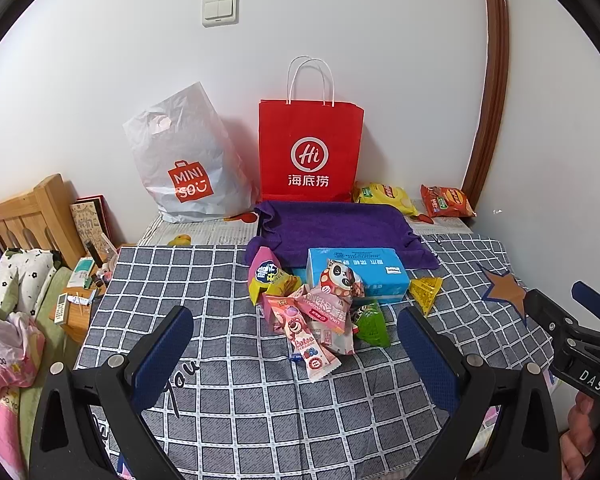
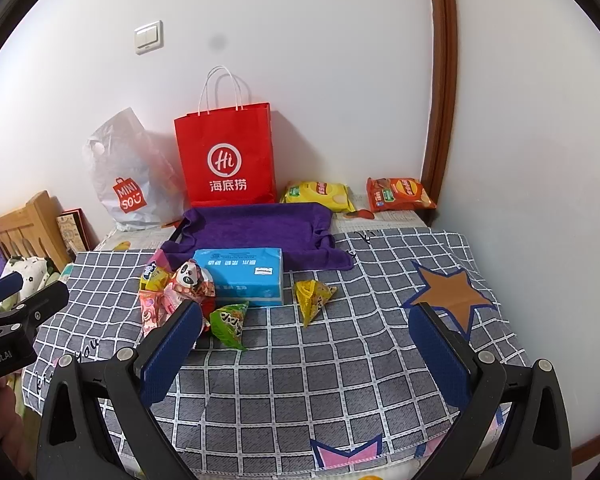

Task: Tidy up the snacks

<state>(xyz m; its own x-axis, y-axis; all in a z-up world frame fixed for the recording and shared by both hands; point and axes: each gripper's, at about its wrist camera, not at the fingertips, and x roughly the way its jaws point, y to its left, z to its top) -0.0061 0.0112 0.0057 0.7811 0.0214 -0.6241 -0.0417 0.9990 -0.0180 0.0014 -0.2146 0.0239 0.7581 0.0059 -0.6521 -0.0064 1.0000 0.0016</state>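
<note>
Surface: checked grey cloth [image 1: 240, 380] spread over a tabletop against a white wall, beside a bed.
Snack pile [image 1: 316, 312]: loose packets heaped mid-cloth, touching the front of a blue tissue pack [image 1: 356, 276]; a purple towel [image 1: 332, 228] lies behind it.
Strays: green packet [image 2: 228, 322] at the pile's right edge; yellow packet [image 2: 312, 296] apart, right of the tissue pack.
Back row: two chip bags, yellow [image 2: 320, 194] and red [image 2: 400, 194], near the wall beside a red bag [image 1: 310, 152].
Left tool [image 1: 296, 344]: jaws wide apart, empty, low over the cloth; pile straight ahead along its fingers.
Right tool [image 2: 306, 344]: jaws wide apart, empty; pile sits ahead and to its left, just past its left finger.
Long axis: pink stick packet [image 1: 306, 344] at the pile's front runs roughly toward the left tool, tilted slightly right.
Nearer tool: left for the pile, I judge; right for the yellow packet.
</note>
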